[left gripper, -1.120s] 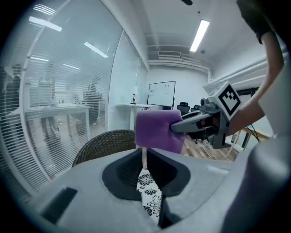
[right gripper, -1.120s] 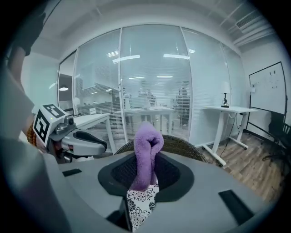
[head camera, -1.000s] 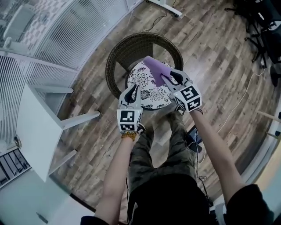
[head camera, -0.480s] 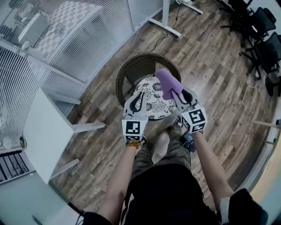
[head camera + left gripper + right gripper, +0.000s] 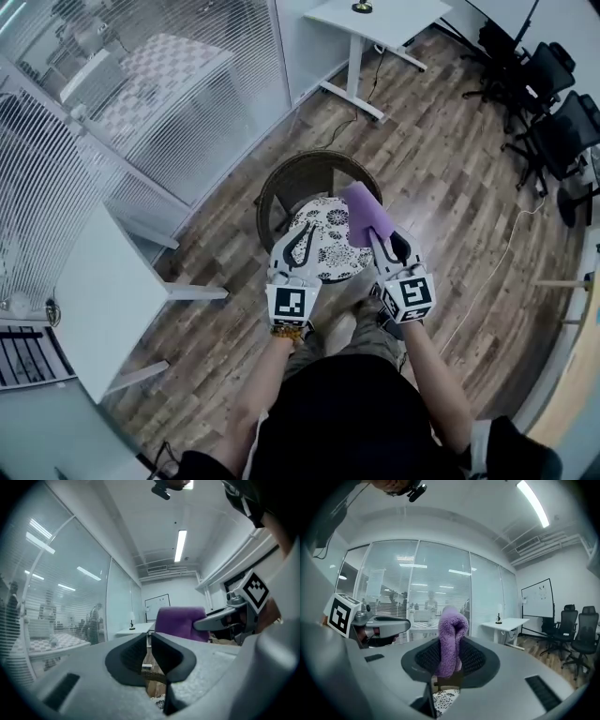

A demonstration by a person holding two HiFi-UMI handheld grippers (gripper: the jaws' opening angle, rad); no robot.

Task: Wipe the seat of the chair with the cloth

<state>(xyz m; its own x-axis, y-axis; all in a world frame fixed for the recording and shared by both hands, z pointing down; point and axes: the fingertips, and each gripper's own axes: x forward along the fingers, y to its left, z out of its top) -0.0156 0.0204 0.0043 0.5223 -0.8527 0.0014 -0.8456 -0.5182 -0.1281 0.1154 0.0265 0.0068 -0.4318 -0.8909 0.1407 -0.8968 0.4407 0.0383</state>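
The round wicker chair [image 5: 292,183] stands in front of me with a black-and-white floral seat cushion [image 5: 328,246]. My right gripper [image 5: 372,234] is shut on a folded purple cloth [image 5: 363,215], which sticks up from its jaws over the cushion's right side. In the right gripper view the cloth [image 5: 450,639] is pinched between the pads. My left gripper [image 5: 300,239] is over the cushion's left front, jaws almost touching with nothing between them [image 5: 149,652]. The left gripper view shows the cloth [image 5: 178,623] off to the right.
A white table [image 5: 98,300] stands at the left and a white desk [image 5: 375,21] at the back. Glass partitions with blinds [image 5: 178,89] run behind the chair. Black office chairs [image 5: 548,117] sit at the right. A thin cable [image 5: 499,258] lies on the wood floor.
The head view has pulled back and taken in more of the room. Both grippers have drawn nearer to me over the seat's front. The cloth stays in the right gripper.
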